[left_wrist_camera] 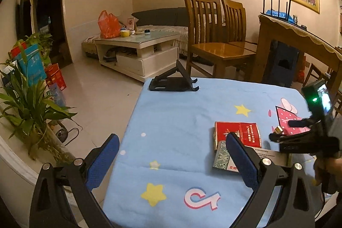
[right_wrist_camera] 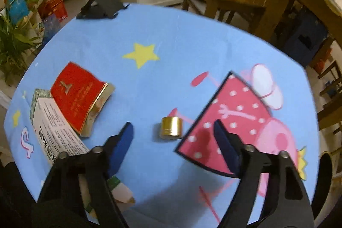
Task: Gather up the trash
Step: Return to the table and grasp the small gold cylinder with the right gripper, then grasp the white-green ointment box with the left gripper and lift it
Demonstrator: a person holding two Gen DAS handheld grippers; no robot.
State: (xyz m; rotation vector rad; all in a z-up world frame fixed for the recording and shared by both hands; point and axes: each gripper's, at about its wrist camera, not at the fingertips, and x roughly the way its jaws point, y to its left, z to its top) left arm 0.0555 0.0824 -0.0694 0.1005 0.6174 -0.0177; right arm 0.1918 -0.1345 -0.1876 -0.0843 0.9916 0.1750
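A flattened red cigarette pack [left_wrist_camera: 241,134] [right_wrist_camera: 78,97] lies on the blue cartoon tablecloth [left_wrist_camera: 181,121], partly over a white and green printed carton [left_wrist_camera: 222,156] [right_wrist_camera: 55,129]. A small gold cap [right_wrist_camera: 171,128] lies on its side; in the left wrist view it [left_wrist_camera: 278,130] peeks beside the right gripper. My left gripper [left_wrist_camera: 171,142] is open and empty, its right finger over the cartons. My right gripper [right_wrist_camera: 174,131] [left_wrist_camera: 282,131] is open, low over the cloth, with the gold cap between its fingers, not gripped.
A black phone stand [left_wrist_camera: 171,81] [right_wrist_camera: 102,3] sits at the table's far edge. Wooden chairs [left_wrist_camera: 213,35] and a wooden sideboard [left_wrist_camera: 299,42] stand beyond. A potted plant [left_wrist_camera: 27,104] stands left. A white coffee table [left_wrist_camera: 136,50] stands further back.
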